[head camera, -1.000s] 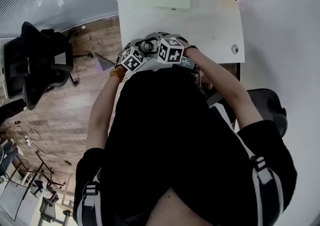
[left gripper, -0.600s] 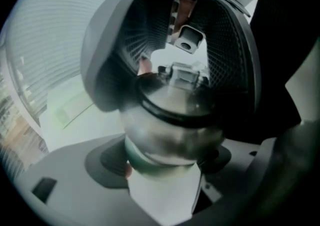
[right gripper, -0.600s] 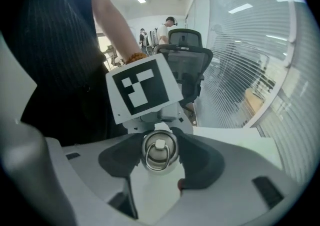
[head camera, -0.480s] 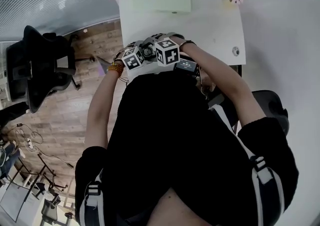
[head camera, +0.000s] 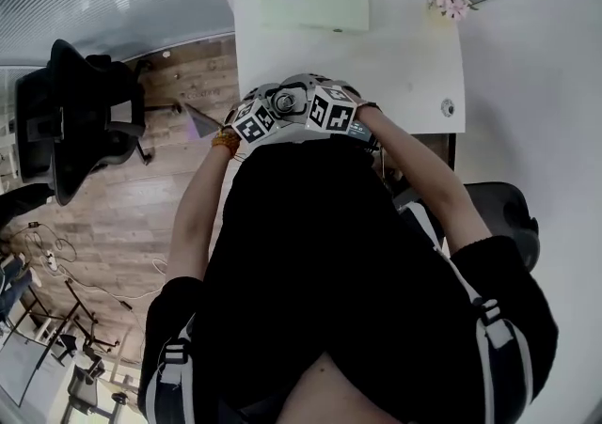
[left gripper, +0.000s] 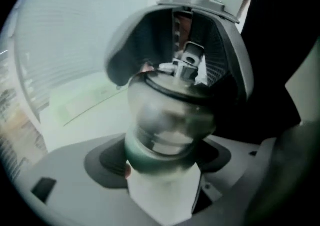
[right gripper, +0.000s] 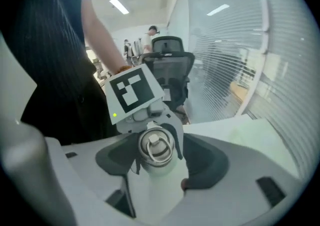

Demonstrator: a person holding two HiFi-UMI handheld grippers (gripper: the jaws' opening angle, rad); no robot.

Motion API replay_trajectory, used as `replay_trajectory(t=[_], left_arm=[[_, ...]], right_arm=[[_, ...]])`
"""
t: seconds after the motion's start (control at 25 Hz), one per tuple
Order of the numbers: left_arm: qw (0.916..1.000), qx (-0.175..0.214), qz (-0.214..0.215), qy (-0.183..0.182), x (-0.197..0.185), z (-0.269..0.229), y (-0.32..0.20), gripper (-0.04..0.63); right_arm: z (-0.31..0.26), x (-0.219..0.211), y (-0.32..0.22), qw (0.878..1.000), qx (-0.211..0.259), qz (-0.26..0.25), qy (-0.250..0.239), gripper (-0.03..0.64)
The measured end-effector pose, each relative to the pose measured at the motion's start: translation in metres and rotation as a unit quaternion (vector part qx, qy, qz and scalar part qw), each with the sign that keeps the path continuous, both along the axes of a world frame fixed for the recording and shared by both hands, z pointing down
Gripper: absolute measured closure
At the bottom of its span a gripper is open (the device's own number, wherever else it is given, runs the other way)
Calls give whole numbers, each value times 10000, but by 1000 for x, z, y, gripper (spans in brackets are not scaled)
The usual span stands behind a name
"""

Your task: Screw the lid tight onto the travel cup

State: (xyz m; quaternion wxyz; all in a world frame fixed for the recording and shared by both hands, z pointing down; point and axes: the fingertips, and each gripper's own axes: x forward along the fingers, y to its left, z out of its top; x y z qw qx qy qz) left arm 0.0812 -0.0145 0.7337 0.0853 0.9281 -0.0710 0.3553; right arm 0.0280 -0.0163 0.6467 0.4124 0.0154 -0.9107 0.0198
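Brushed steel with a green band: that is the travel cup, clamped by its body between the pads of my left claw and held in the air close in front of my chest, by the near edge of the table, not standing on it. The lid sits on the cup's mouth. My right claw is around it, but its jaws have just been opening. The lid lies between the pads and they do not press on it, so that claw is released.

I judge this to be a pause in the tightening, with the lid seated and one claw letting go to take a fresh hold. The next move calls for closing the right claw squarely on the lid's rim and turning, while the left claw keeps the body from spinning along. I cannot tell whether the thread is fully home.

The left gripper view alone shows the cup's body and band, with the right claw arched over the far end. The right gripper view alone shows the lid's top and its wire loop. The head view hides the cup altogether. It gives only the two marker cubes side by side, my arms, and the table beyond.
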Motion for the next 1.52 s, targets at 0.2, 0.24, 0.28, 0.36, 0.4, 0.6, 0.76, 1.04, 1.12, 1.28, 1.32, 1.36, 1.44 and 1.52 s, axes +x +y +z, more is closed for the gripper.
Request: replay_trajectory(t=[0.2, 0.24, 0.28, 0.36, 0.4, 0.6, 0.76, 1.04, 1.12, 1.28, 1.32, 1.36, 1.44, 1.52], left_arm=[[9918, 62, -1276, 82, -4, -1, -5, 209], [9902, 59, -1393, 66, -5, 0, -6, 208], [9898, 46, -1425, 48, -5, 1, -5, 209], [9926, 5, -1211, -6, -4, 1, -4, 209], [9952, -12, -978, -45, -4, 2, -2, 209], [9934, -27, 1101, -322, -7, 3, 15, 209], [9744, -51, 2162, -610, -9, 4, 24, 204], [9991, -2, -265, 323, -7, -1, 5, 204], [9920, 93, -1185, 429, -9, -2, -4, 204], [9855, 136, -1668, 272, -10, 0, -8, 204], [9862, 102, -1639, 223, -10, 2, -7, 206], [9874, 61, -1574, 166, -11, 3, -6, 206], [9916, -6, -1294, 47, -11, 3, -3, 206], [9971, -36, -752, -115, -10, 4, 1, 206]], right_arm=[[1, 6, 6, 9961, 254, 839, -94, 379], [2, 5, 6, 9955, 260, 912, -76, 379], [3, 4, 6, 9954, 242, 927, -57, 379], [5, 4, 7, 9972, 148, 730, -4, 383], [5, 3, 7, 9986, 79, 521, 39, 384], [6, -4, 16, 9938, -179, -1025, 382, 385], [6, -6, 21, 9847, -260, -1643, 517, 384], [0, 5, 6, 9987, -107, 456, -192, 304], [-4, 7, 5, 9910, -193, 1223, -513, 338], [-2, 3, 2, 9844, 8, 1672, -547, 380], [0, 1, 2, 9859, 54, 1603, -477, 379], [2, -1, 3, 9879, 81, 1489, -418, 378], [3, -3, 5, 9921, -17, 1201, -359, 381], [4, -3, 7, 9967, -139, 752, -267, 383]])
